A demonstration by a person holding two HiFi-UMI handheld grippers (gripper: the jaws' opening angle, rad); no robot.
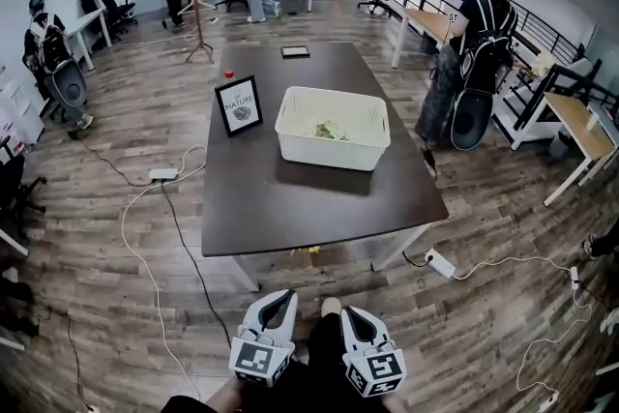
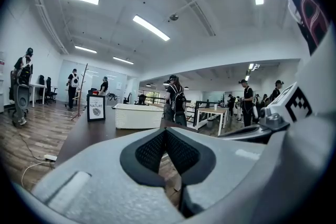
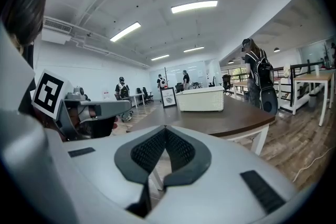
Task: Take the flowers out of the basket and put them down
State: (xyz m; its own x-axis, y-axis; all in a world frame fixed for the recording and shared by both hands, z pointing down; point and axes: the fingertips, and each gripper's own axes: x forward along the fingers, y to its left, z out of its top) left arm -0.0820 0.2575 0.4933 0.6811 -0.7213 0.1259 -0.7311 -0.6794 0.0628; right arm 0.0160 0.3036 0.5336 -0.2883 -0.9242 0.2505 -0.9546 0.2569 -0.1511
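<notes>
A white plastic basket [image 1: 334, 127] stands in the middle of the dark brown table [image 1: 290, 208]. Pale green and white flowers [image 1: 329, 130] lie inside it. Both grippers hang low in front of the table's near edge, well short of the basket. My left gripper [image 1: 287, 296] is shut with nothing in it, and my right gripper [image 1: 346, 312] beside it is also shut and empty. In the left gripper view the closed jaws [image 2: 166, 131] point at the basket [image 2: 137, 115] far ahead. The right gripper view shows its shut jaws [image 3: 165, 129] with the basket [image 3: 200, 98] beyond.
A framed sign [image 1: 239, 105] stands on the table left of the basket, with a dark flat item [image 1: 295, 51] at the far end. A person with a backpack [image 1: 479, 34] stands right of the table. A power strip [image 1: 162, 174] and cables lie on the wooden floor.
</notes>
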